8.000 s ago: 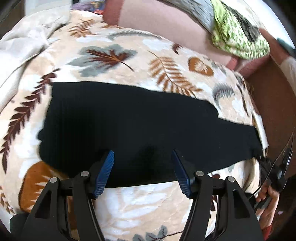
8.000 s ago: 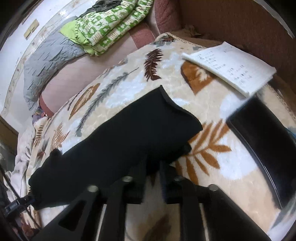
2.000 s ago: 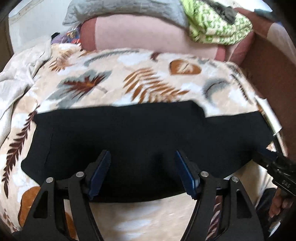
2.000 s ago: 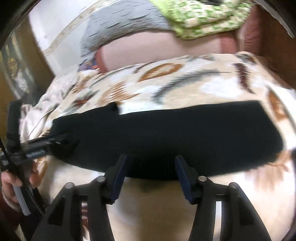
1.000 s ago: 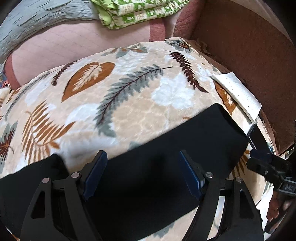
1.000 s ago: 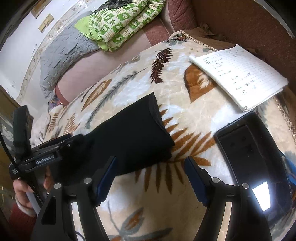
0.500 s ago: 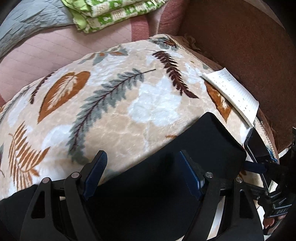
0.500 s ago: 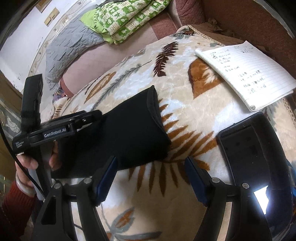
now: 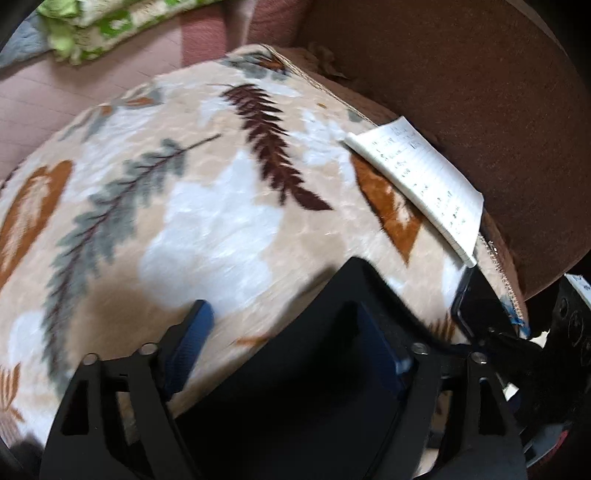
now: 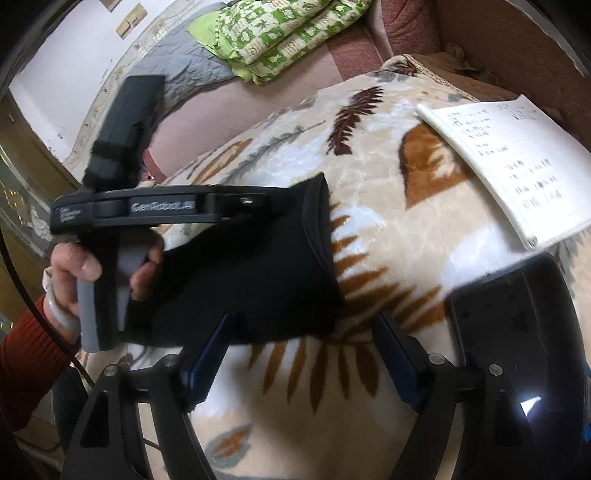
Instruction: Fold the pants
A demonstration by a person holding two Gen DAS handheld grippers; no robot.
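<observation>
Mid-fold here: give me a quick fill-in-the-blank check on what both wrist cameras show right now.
1. The pants lying on the leaf-print blanket are ____ in colour.
2. The white thing with handwriting near the blanket's edge is a ____.
3. The folded bedding in the background is white and ____.
4. Both the left gripper and right gripper hold ____.

Missing words: black; notebook; green; nothing

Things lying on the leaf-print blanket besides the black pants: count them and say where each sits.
2. A white notebook lies at the blanket's far right edge; a dark phone-like slab lies nearer, just below the notebook. More could be hidden past the frame.
</observation>
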